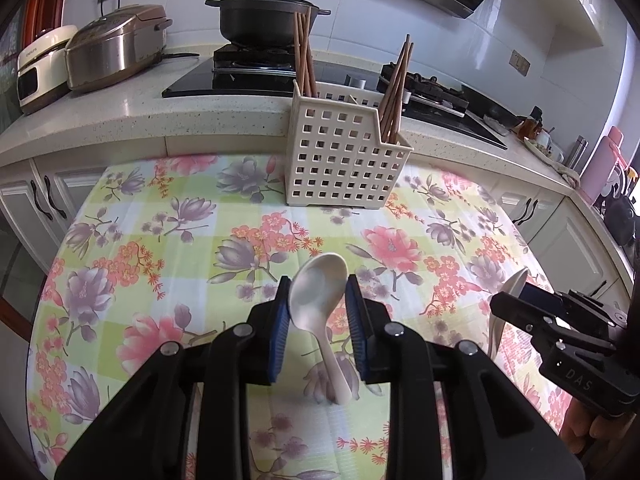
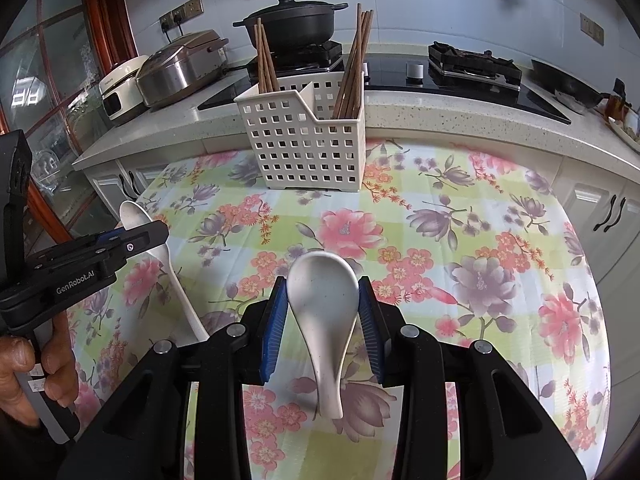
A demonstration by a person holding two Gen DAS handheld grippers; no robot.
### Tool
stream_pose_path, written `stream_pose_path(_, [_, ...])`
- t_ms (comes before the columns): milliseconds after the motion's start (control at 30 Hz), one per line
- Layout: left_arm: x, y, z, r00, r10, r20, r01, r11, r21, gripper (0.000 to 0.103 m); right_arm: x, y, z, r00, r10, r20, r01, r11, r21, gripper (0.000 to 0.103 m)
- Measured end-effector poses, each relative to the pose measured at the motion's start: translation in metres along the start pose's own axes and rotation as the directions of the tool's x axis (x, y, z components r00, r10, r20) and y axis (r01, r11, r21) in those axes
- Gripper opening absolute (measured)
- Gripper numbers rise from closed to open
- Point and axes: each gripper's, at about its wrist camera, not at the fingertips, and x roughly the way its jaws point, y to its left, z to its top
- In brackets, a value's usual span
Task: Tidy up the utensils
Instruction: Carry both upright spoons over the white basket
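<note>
Above floral tablecloth (image 1: pixel 168 240), each gripper's fingers (image 1: pixel 280 320) pinch a spoon (image 1: pixel 316 300).

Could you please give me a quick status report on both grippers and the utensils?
Left gripper shut on a white spoon. Right gripper shut on a second white spoon. Utensil basket ahead, chopsticks inside. Path looks clear.

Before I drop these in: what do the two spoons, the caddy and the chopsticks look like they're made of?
Left spoon and right spoon: white and thick-walled with soft glare, so glazed ceramic or melamine; cannot tell which. Caddy: cream moulded plastic, matte, with a uniform grid of square holes. Chopsticks: brown, dull and slim, probably wood or bamboo.
</note>
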Motion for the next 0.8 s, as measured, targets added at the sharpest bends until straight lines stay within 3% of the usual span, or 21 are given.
stream_pose_path(800, [-0.010,-0.003,0.004,1.000,-0.004,0.023,0.004,1.000,0.013,0.026,-0.008,0.003,0.004,1.000,0.006,0.021,-0.006,1.000,-0.007,0.035])
